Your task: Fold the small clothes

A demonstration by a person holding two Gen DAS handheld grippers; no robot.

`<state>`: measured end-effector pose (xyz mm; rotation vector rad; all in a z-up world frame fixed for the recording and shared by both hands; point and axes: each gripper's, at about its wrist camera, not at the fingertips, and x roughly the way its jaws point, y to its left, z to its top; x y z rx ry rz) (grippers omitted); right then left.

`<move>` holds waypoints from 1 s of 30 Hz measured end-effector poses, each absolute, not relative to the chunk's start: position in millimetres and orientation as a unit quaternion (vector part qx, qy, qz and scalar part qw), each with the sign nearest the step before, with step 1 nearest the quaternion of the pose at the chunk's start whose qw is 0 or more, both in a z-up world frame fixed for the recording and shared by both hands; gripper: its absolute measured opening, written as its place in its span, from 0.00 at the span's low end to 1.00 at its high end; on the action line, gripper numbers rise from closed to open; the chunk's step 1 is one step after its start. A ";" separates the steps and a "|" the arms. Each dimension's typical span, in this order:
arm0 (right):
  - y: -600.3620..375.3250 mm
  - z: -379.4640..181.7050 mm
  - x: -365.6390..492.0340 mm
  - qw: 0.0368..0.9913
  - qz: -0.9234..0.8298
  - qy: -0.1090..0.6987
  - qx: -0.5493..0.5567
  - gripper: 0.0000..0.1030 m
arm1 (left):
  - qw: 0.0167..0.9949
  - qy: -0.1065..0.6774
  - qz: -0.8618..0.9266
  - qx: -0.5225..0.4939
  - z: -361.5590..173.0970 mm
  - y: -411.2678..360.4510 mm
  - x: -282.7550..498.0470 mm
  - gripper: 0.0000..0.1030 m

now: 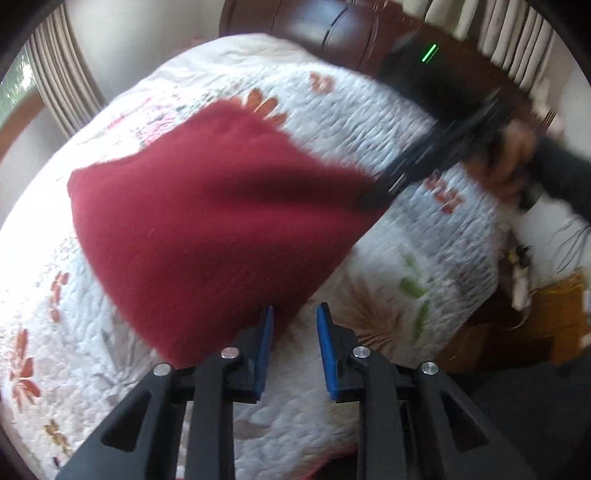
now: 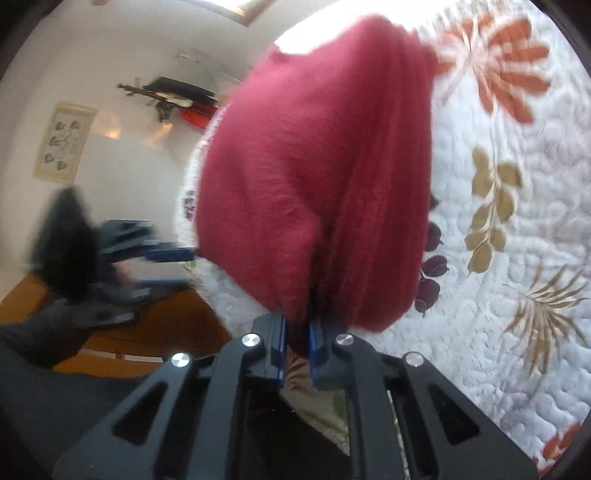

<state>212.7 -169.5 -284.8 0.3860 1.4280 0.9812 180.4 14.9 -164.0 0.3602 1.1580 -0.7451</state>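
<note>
A dark red knitted garment (image 1: 207, 206) hangs stretched and lifted over a white quilt (image 1: 369, 122) with a flower pattern. In the left wrist view my left gripper (image 1: 295, 308) stands open, its left blue pad beside the garment's near lower edge, with only quilt showing between the pads. My right gripper (image 1: 369, 201), blurred, grips the garment's right corner. From the right wrist, the right gripper (image 2: 297, 321) is shut on a bunched fold of the red garment (image 2: 314, 166), which drapes away in pleats. My left gripper (image 2: 188, 269) shows blurred at the left, open.
The quilt (image 2: 517, 221) covers a bed with a dark wooden headboard (image 1: 314, 26). Curtains (image 1: 55, 81) hang at the left, and a hand (image 1: 506, 162) holds the right gripper. Orange-brown wooden furniture (image 1: 554, 314) stands beside the bed. A framed picture (image 2: 62, 142) hangs on the wall.
</note>
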 end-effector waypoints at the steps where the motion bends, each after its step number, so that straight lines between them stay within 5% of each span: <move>1: -164.5 -296.8 216.1 0.633 0.415 0.634 0.162 0.09 | 0.759 0.526 -0.352 0.152 -158.0 13.8 182.5 0.28; 3: -166.0 -304.1 218.2 0.630 0.406 0.639 0.170 0.09 | 0.769 0.509 -0.362 0.132 -147.9 11.2 188.2 0.49; 4: -167.9 -301.7 218.0 0.630 0.408 0.638 0.175 0.09 | 0.778 0.499 -0.358 0.130 -146.6 10.2 192.3 0.69; 5: -170.8 -296.5 217.5 0.631 0.411 0.634 0.176 0.10 | 0.792 0.486 -0.345 0.133 -148.2 10.1 197.4 0.75; 9: -181.0 -270.7 216.5 0.638 0.421 0.620 0.177 0.13 | 0.790 0.522 -0.300 0.115 -182.7 15.9 222.0 0.72; 13: -194.1 -240.5 222.8 0.661 0.424 0.593 0.179 0.47 | 0.797 0.525 -0.284 0.093 -199.1 22.8 223.8 0.73; 17: -197.1 -217.1 252.3 0.704 0.397 0.555 0.200 0.58 | 0.801 0.523 -0.272 0.103 -202.4 21.0 215.3 0.75; 24: -165.2 -242.9 301.3 0.737 0.346 0.553 0.179 0.56 | 0.797 0.533 -0.269 0.094 -206.0 17.6 218.2 0.79; 26: -164.3 -248.9 303.5 0.738 0.343 0.553 0.178 0.48 | 0.795 0.536 -0.269 0.090 -205.9 18.8 220.1 0.79; 28: -159.1 -254.9 304.8 0.741 0.331 0.556 0.178 0.25 | 0.793 0.540 -0.270 0.084 -206.5 19.8 222.1 0.79; 30: -166.9 -257.2 303.5 0.743 0.322 0.556 0.190 0.13 | 0.790 0.544 -0.273 0.078 -207.0 21.0 224.2 0.79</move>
